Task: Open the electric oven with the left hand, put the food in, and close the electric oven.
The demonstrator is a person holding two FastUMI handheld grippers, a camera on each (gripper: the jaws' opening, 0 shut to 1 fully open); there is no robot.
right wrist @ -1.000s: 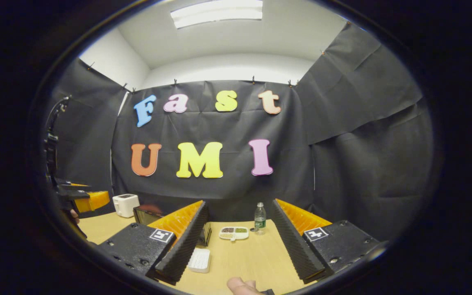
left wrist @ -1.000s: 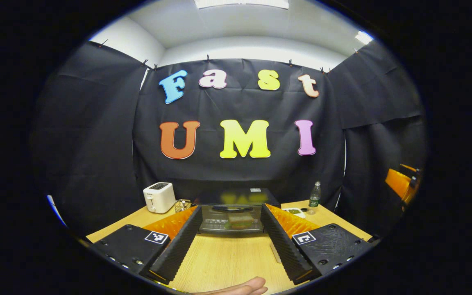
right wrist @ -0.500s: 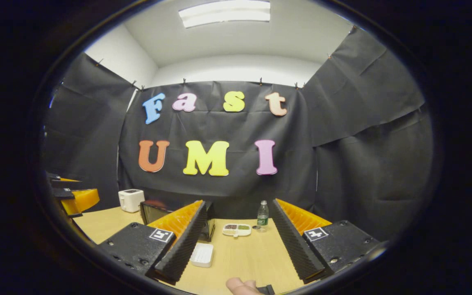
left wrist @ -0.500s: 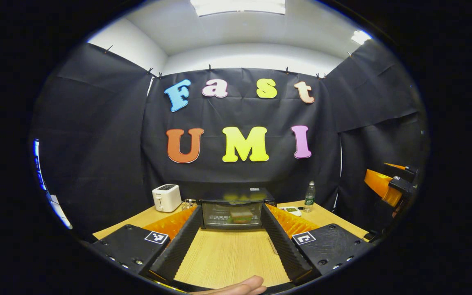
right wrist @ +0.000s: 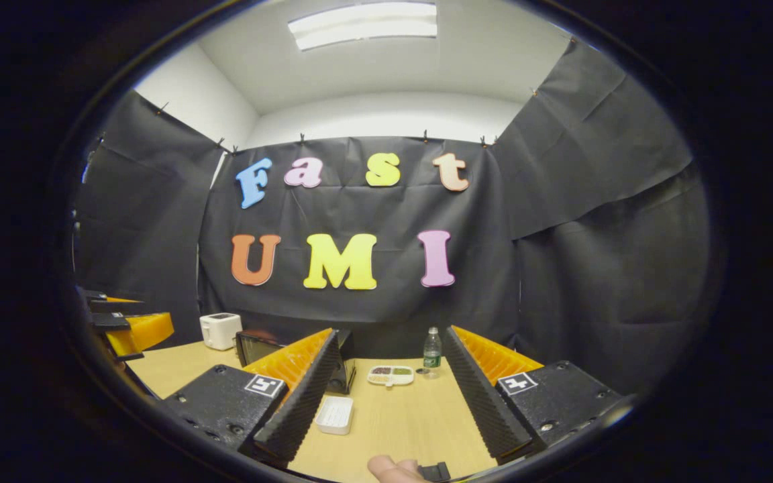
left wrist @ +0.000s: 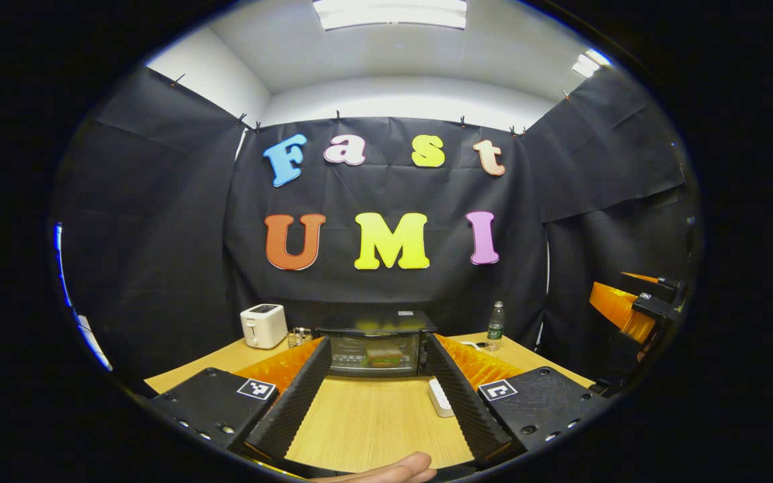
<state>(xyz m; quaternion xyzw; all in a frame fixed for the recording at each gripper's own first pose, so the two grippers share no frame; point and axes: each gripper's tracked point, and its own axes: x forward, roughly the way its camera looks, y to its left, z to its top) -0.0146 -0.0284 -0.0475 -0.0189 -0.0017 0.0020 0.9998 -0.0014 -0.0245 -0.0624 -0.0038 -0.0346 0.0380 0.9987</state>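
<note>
Oven (left wrist: 376,350) sitting at back of table (left wrist: 373,422), door appearing shut, food (left wrist: 384,361) seeming to show behind glass. Task judged in closing stage; nothing appearing to remain but parking both tools. Left hand-held gripper (left wrist: 374,402) hovering level above table, well apart from oven, fingers spread wide, gripping nothing. Right hand-held gripper (right wrist: 386,406) likewise hovering level, fingers wide apart, empty, pointing toward bottle (right wrist: 432,348) and small divided dish (right wrist: 391,376); white tray (right wrist: 335,414) lying between fingers.

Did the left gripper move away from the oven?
Yes. In the left gripper view the left gripper has backed away from the oven: the oven looks smaller and more bare table lies before it than a second ago.
</note>
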